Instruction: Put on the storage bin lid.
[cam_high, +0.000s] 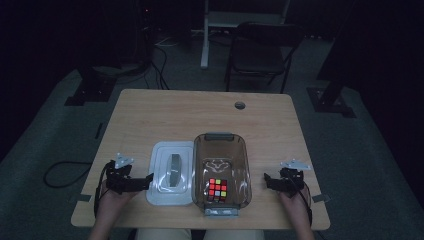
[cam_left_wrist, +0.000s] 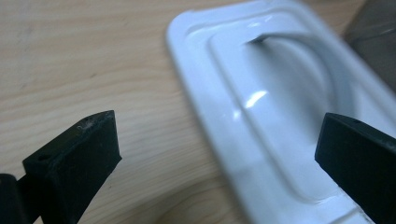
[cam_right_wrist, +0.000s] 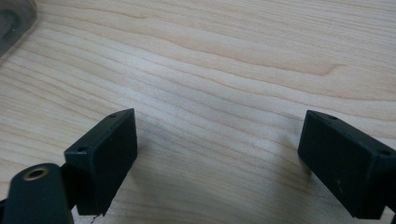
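While the room around it sits in near darkness, the wooden table (cam_high: 165, 107) takes up the middle of the high view, and the work lies along its near edge. Largest of the things on it is the clear brown container (cam_high: 221, 172), set lengthwise with a grey latch at each short end; its mouth is uncovered, which lets the coloured puzzle cube (cam_high: 217, 190) show resting inside, toward the near end. Touching or just beside the container's left wall lies the white lid (cam_high: 172, 172), flat on the table with its raised centre handle up, probably parked there so that it can go onto the container with a short sideways move.

At the lid's left edge hangs the left gripper (cam_high: 148, 179), held by the person's hand low over the wood. In the left gripper view its jaws stand wide apart and hold nothing, with the lid's rim (cam_left_wrist: 219, 140) running between them, so a grasp on that edge looks like the step in hand. Well apart from the container's right wall, the right gripper (cam_high: 267, 179) waits over bare wood; its jaws too are spread wide and empty, perhaps ready to steady the container.
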